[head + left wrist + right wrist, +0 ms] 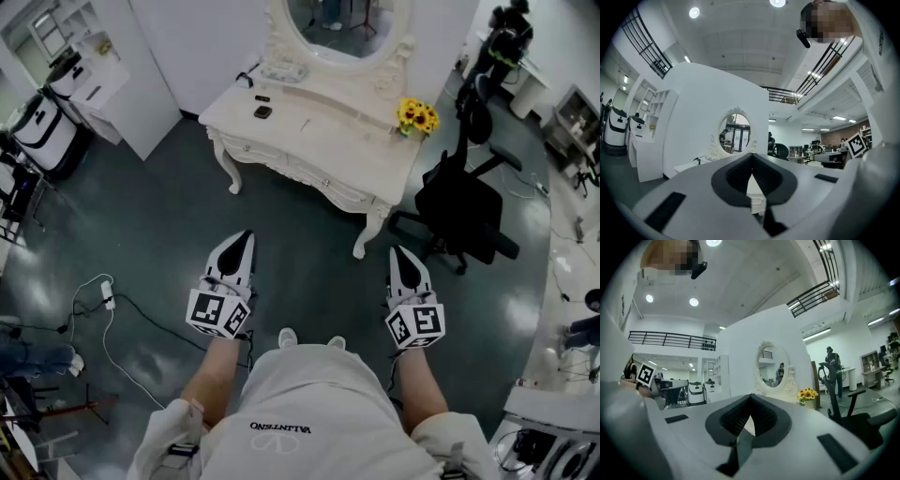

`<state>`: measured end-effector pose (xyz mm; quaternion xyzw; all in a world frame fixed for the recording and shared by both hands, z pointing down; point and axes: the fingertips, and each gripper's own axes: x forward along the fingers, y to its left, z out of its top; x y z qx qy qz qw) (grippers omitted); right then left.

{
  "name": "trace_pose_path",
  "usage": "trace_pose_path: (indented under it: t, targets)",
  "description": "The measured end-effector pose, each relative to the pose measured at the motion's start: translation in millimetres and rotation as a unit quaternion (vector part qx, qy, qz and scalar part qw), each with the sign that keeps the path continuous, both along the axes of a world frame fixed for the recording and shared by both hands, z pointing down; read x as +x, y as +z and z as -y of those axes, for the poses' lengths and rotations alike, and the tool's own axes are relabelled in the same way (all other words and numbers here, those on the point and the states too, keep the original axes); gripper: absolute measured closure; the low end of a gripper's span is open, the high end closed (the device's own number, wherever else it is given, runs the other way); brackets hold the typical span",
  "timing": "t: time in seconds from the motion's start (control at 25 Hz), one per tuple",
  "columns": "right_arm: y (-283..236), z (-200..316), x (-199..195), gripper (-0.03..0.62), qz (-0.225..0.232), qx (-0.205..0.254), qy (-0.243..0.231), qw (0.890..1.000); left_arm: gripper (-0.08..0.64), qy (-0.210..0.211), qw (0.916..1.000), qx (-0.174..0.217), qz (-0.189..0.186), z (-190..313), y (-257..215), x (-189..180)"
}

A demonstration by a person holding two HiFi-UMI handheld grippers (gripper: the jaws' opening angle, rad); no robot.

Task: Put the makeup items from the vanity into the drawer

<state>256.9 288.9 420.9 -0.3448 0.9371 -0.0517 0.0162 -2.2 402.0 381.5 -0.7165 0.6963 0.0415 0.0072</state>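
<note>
- The shirt (298,394) bears a print that reads "VALENTINO" in mirror writing, above a small logo. No other writing is legible.
- The vanity (361,145) stands ahead on the dark floor. In the head view its long axis runs from upper left to lower right, and its front faces the person.
- The makeup items (263,111) are small dark things on the left end of the vanity top, near one another. They are too small to tell which way they point.
- A pale tray (281,72) lies at the foot of the oval mirror (347,23).
- The drawer (323,185) in the front apron looks closed.
- Yellow flowers (417,116) stand at the top's right end.
- The left gripper (246,235) is level and points at the vanity from well short of it. Its jaws are clenched tip to tip with nothing between them.
- The right gripper (397,251) is held the same way, clenched and empty.
- A black chair (459,202) stands just right of the vanity.
</note>
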Motion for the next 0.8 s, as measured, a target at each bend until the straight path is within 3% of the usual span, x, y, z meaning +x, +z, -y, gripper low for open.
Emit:
trace_pose_path:
  t: [0.48, 0.8]
  targets:
    - [2.9, -6.0, -24.8, 0.581, 0.003, -0.008, 0.007, 1.000, 0.560, 0.007, 0.9999, -0.002, -0.014, -9.2, 5.3, -23.0]
    - [13.3, -21.2, -66.7, 0.581, -0.013, -0.019, 0.007, 1.000, 0.560, 0.013, 0.9992, -0.015, -0.034, -27.4, 24.3, -56.4]
